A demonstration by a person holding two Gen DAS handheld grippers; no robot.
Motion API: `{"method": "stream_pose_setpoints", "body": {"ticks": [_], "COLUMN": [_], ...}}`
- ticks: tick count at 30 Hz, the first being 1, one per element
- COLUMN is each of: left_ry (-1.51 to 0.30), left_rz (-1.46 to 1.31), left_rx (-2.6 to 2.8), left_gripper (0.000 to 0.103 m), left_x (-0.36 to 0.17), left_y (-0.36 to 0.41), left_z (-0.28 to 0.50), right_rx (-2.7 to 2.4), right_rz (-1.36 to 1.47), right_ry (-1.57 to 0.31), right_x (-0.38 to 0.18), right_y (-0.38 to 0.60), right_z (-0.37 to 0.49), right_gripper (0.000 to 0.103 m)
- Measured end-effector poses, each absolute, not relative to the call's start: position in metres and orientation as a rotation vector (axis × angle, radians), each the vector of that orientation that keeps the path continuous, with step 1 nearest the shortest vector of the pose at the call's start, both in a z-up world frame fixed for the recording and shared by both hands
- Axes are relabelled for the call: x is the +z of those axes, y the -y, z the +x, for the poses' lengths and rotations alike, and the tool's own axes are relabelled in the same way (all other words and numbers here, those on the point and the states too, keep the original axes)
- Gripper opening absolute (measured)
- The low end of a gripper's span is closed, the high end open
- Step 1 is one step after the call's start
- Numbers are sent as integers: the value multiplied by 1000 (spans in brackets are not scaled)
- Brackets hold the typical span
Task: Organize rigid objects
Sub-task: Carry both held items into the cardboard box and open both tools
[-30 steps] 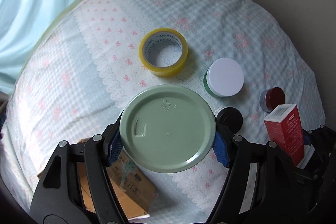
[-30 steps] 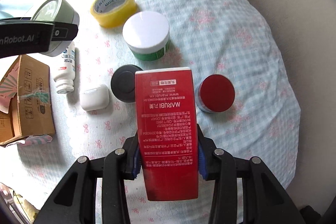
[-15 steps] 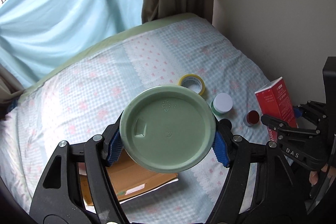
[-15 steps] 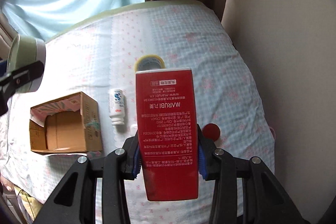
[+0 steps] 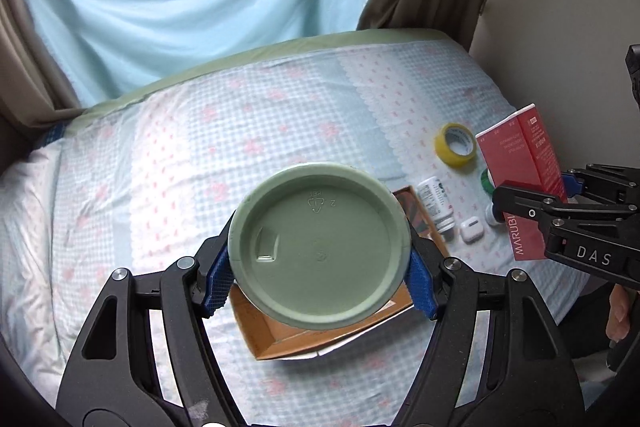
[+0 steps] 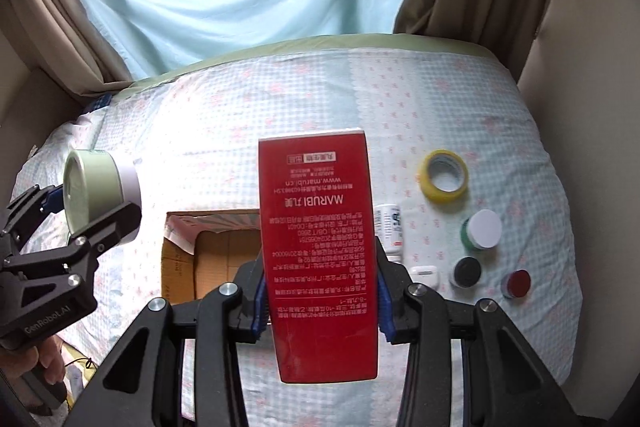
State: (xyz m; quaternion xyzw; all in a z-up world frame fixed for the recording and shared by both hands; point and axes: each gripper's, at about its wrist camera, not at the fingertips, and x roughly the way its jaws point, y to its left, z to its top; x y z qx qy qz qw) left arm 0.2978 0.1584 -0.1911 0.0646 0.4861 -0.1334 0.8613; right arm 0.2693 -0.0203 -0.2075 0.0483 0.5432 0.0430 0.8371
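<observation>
Below both raised grippers sits the open cardboard box, so the left gripper, pinching the green jar, and the right gripper, clamping the red carton, should each descend squarely, one after the other, before releasing.

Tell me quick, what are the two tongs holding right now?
Left tongs: closed on the green jar, held up above the cardboard box.
Right tongs: closed on the red Marubi box, lifted off the bed.
</observation>
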Motion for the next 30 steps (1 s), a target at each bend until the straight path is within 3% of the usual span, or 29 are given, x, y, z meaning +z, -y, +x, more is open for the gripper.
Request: {"method": "stream_pose_setpoints", "body": {"ticks": [10,17,24,30], "left_ry": [-1234,-1364,-1481,-1545], "left_rz": [-40,-70,-58,-21], "left_rx": [-140,-119,-97,-85], "left_gripper": [68,68,68,68], "left_x": [-298,-371,-445,-478], "left_y": [-225,-217,-201,-188], "left_z": [314,329,348,347], "right_rx": [225,351,416,456], "right_rz": [-6,-247,-287,-348], "right_ry": [-1284,-1388,-1494,-1513], "right_x": [-282,-356,-428,-466], "right_y": [-52,-62,-62,-60], "right_z": [307,318,336,331], "right_gripper": [39,39,39,39]}}
